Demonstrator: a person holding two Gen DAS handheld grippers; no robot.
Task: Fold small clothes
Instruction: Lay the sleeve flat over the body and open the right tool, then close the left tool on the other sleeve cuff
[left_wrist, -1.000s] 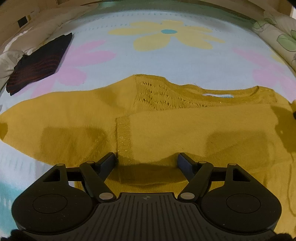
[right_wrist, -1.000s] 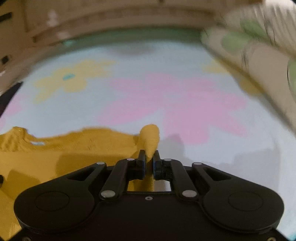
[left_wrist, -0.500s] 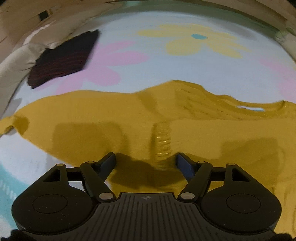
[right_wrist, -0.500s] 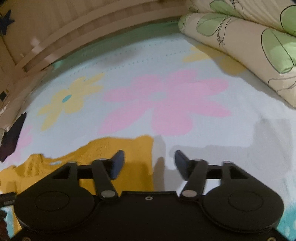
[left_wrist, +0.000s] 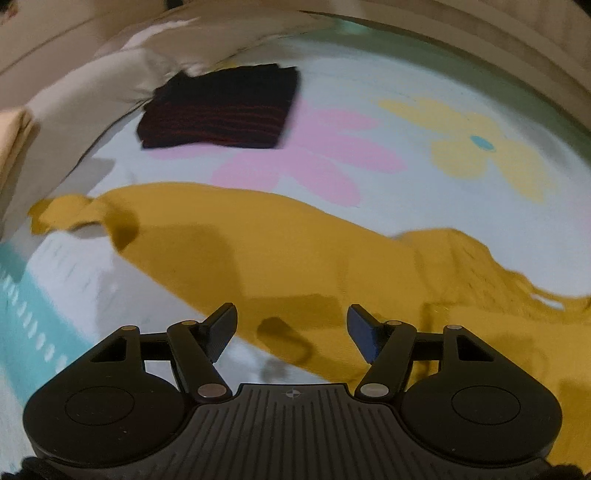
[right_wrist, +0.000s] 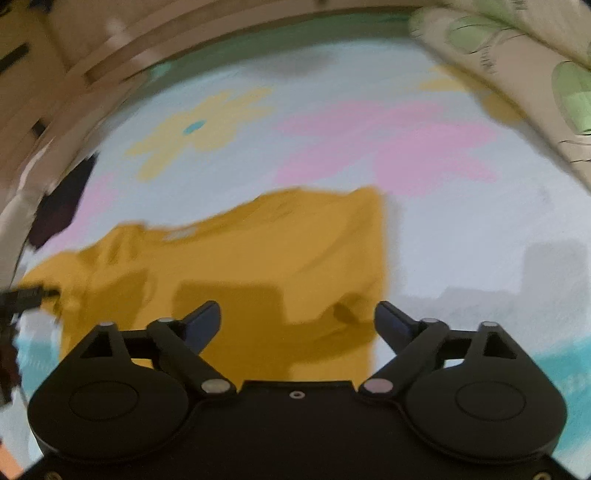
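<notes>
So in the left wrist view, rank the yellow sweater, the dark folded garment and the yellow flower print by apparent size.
1. yellow sweater, nearest the camera
2. and 3. dark folded garment and yellow flower print look alike; unranked

We see a pale blue bedsheet (left_wrist: 388, 92) printed with large flowers: a pink flower (left_wrist: 314, 155) and, to its right, a yellow flower (left_wrist: 491, 151) with a small blue centre. A turquoise band (left_wrist: 22, 314) with white dashes runs along the sheet's near left edge. A beige pillow (left_wrist: 85, 96) lies along the left side. In the right wrist view we find a cream pillow with green leaf prints (right_wrist: 546, 74) at the upper right, resting on the sheet's edge, and a pale wooden headboard (right_wrist: 110, 55) curving across the top, blurred.
</notes>
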